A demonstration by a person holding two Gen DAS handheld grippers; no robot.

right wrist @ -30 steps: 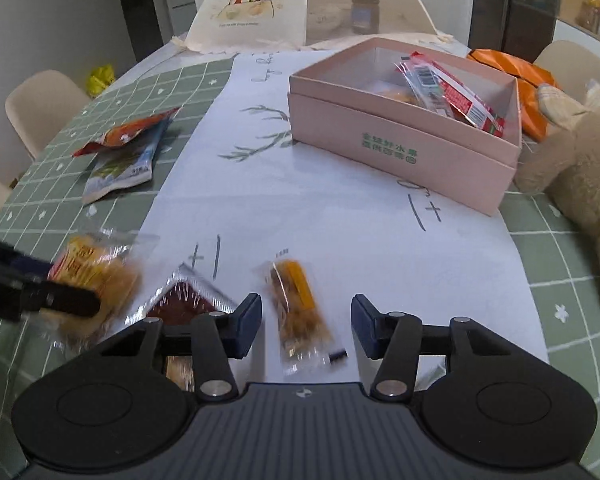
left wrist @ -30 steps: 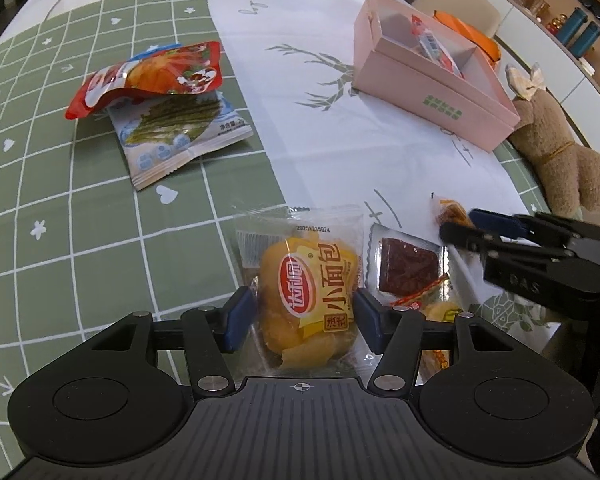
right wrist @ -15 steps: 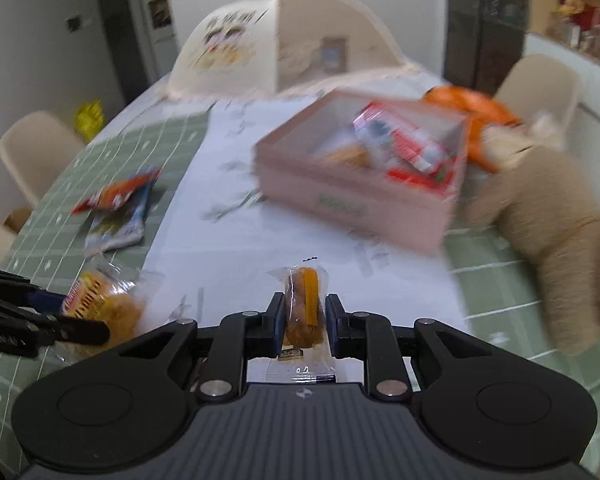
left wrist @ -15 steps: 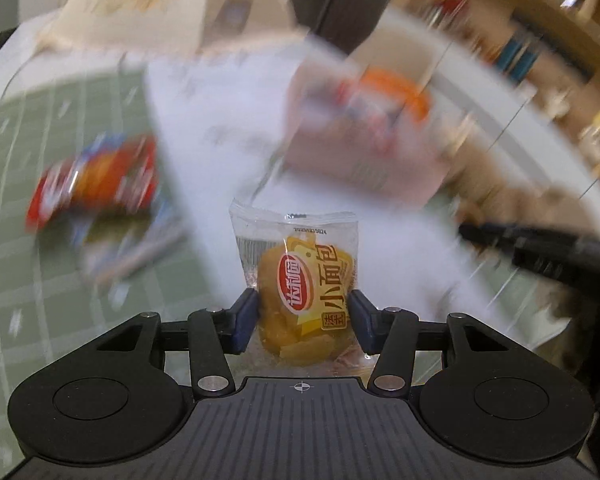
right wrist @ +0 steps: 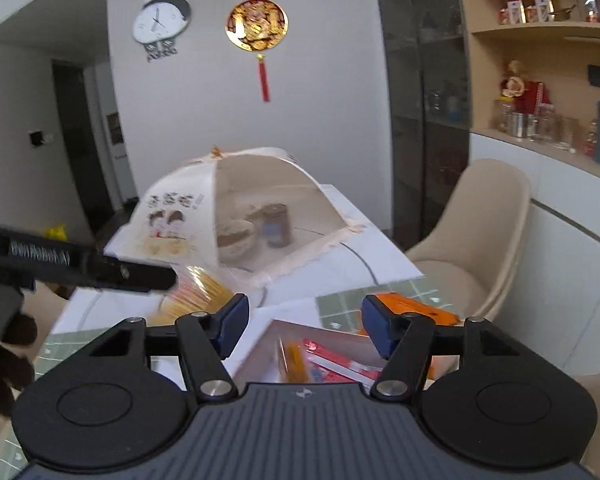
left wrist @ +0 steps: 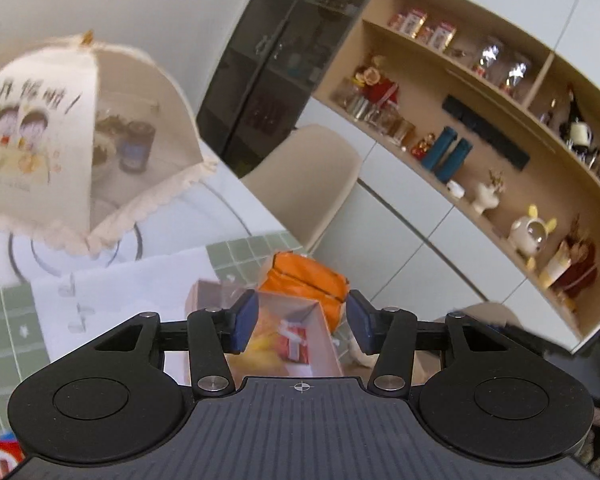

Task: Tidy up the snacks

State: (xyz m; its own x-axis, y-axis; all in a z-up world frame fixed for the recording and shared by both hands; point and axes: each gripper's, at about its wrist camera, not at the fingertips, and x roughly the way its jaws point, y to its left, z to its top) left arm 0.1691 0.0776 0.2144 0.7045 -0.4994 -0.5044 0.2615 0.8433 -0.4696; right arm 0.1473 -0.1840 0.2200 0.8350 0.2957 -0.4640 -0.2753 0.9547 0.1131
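Pink box [left wrist: 322, 340] holds some snacks, left gripper [left wrist: 302, 322] fingers closing on nothing, right gripper [right wrist: 304, 328] fingers opening empty, red packet [left wrist: 0, 458] lower-left still out.

We see the box [right wrist: 340, 344] on the table [right wrist: 384, 300], right in front of us, with snack packs [right wrist: 332, 364] inside it. The food tent [right wrist: 236, 216] stands behind the box. A chair [right wrist: 472, 248] sits to the right of the table, with shelves [left wrist: 480, 128] behind it.

Pink box [right wrist: 260, 344] on a green-checked desk [left wrist: 4, 344]; orange bag [left wrist: 304, 276] behind the box; cream cartoon-printed food cover [left wrist: 52, 148] beyond.
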